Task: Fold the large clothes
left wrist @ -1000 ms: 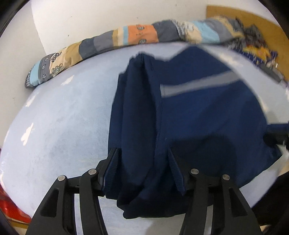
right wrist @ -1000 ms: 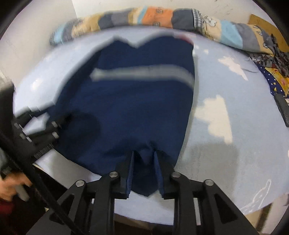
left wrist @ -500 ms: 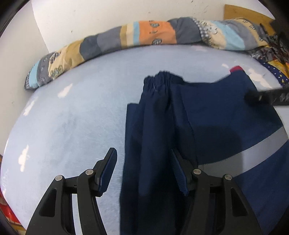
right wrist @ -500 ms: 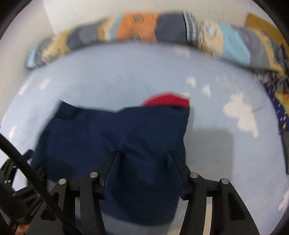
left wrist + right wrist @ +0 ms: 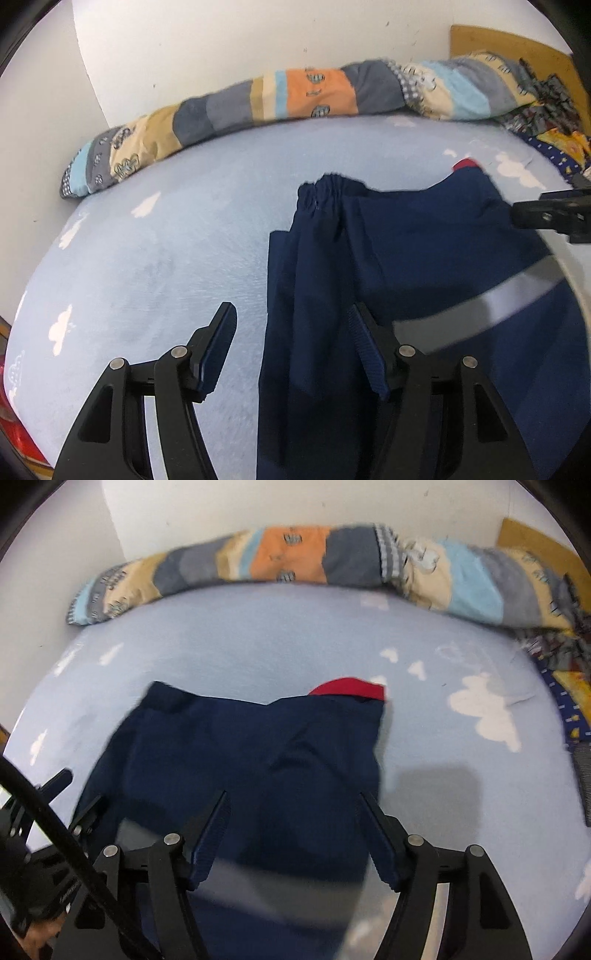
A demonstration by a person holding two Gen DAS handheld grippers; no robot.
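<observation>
A navy garment with a grey stripe lies folded over on the light blue bed sheet. A red patch shows at its far edge. My left gripper hangs open over the garment's left folded edge, and cloth lies between the fingers without being pinched. My right gripper is opening its jaws above the garment, which lies loose under them. From the left wrist the right gripper shows at the right edge. From the right wrist the left gripper shows at the lower left.
A long patchwork bolster runs along the far side of the bed against the white wall. Patterned bedding is piled at the right, and a dark flat object lies near the right edge. A black cable crosses the lower left.
Both grippers swept the near hem forward over the garment, folding it. The right jaws went from shut on the hem to wide apart and let go. The left jaws widened slightly.
</observation>
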